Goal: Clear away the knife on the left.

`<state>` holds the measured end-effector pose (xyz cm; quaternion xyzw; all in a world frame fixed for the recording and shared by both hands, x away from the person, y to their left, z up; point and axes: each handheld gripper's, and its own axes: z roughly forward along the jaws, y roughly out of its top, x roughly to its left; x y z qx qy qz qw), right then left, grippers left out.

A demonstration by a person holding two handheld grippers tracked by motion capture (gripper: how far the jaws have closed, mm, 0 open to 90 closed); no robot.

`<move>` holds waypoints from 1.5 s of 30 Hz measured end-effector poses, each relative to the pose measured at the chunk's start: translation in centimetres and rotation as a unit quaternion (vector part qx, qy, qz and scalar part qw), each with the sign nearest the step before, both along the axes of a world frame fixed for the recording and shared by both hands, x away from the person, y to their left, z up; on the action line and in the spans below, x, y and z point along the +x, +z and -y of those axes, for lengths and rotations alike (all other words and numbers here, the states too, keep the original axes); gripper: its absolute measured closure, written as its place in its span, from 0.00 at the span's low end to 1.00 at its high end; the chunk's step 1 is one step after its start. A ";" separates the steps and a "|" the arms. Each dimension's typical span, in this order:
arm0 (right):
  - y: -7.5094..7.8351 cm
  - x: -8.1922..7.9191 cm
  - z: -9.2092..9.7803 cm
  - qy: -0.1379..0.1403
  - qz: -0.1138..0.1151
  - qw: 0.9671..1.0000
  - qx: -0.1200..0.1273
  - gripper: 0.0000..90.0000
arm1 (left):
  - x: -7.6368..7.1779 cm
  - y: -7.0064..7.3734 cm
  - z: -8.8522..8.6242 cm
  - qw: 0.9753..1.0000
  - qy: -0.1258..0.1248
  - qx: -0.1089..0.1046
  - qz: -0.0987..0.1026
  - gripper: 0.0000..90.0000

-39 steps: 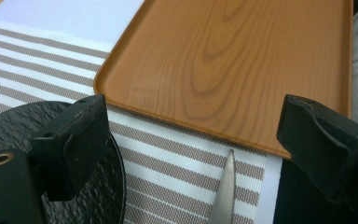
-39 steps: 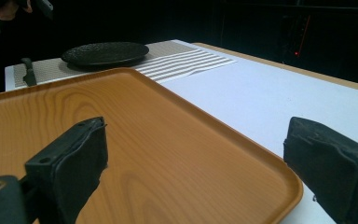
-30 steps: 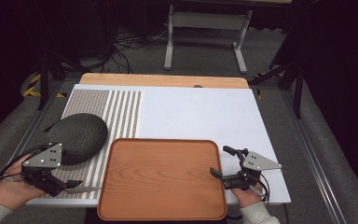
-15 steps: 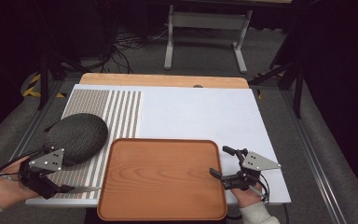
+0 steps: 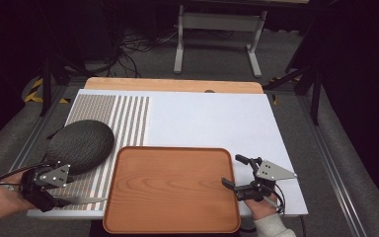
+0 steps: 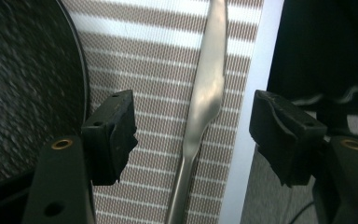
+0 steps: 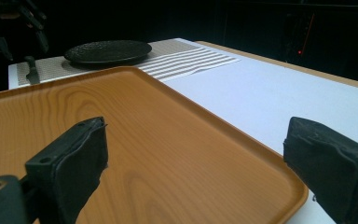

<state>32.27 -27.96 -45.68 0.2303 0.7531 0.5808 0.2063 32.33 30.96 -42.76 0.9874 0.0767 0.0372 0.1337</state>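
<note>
- Hovering low over the near left corner of the tabletop [image 5: 217, 118]: the left claw [image 6: 193, 121], jaws spread wide apart and holding nothing.
- Lying flat between those open jaws, untouched: a silver table knife [image 6: 205, 93], blade running away from the camera, handle leading back toward the bottom edge of the left gripper view.
- Resting on a brown-and-white striped placemat [image 6: 158, 56], close to the mat's near edge, the same knife [image 5: 81, 200] pointing its blade toward the wooden tray [image 5: 170, 187] in the high view.
- Sitting just beside the knife on the mat: a dark speckled round plate [image 5: 80, 144], its rim curving past the left jaw.
- Waiting at the tray's right rim: the right claw [image 5: 240, 173], jaws likewise wide apart and empty, straddling the rim without touching it as far as can be told.
- Looking across the tray [image 7: 121, 121] in the right gripper view, with the plate [image 7: 108, 50] and the other gripper well beyond it.
- Judging the step in hand: lining up for a pick of the knife, approach nearly done, grasp not yet made.
- Calling next for a short descent until the pads flank the narrow neck where blade meets handle, then a squeeze across the thin metal.
- Risking a slip or a skid, the knife being flat, slick and low on the mat; needing pads right down at the cloth before closing.
</note>
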 end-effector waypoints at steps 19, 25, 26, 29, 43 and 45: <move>-0.1 0.1 -0.1 0.003 -0.005 1.000 -0.002 0.08 | 0.3 -1.6 -0.1 0.993 -0.037 0.110 0.002 0.60; -0.1 0.1 -0.1 0.005 -0.006 1.000 -0.002 0.08 | 0.3 -1.8 0.3 0.989 -0.064 0.135 0.004 0.72; -0.1 0.1 -0.1 0.005 -0.005 1.000 -0.002 0.08 | 0.3 -2.0 0.3 0.988 -0.070 0.140 0.001 0.74; -0.1 0.1 -0.1 0.005 -0.005 1.000 -0.002 0.08 | 0.3 -2.2 0.4 0.985 -0.074 0.155 0.001 0.77; -0.1 0.0 -0.1 0.007 -0.004 1.000 -0.002 0.08 | 0.3 -2.5 0.8 0.981 -0.094 0.168 -0.001 0.89; 0.0 0.0 -0.1 0.008 -0.004 1.000 -0.003 0.08 | 0.2 -2.4 0.9 0.981 -0.090 0.173 -0.001 0.89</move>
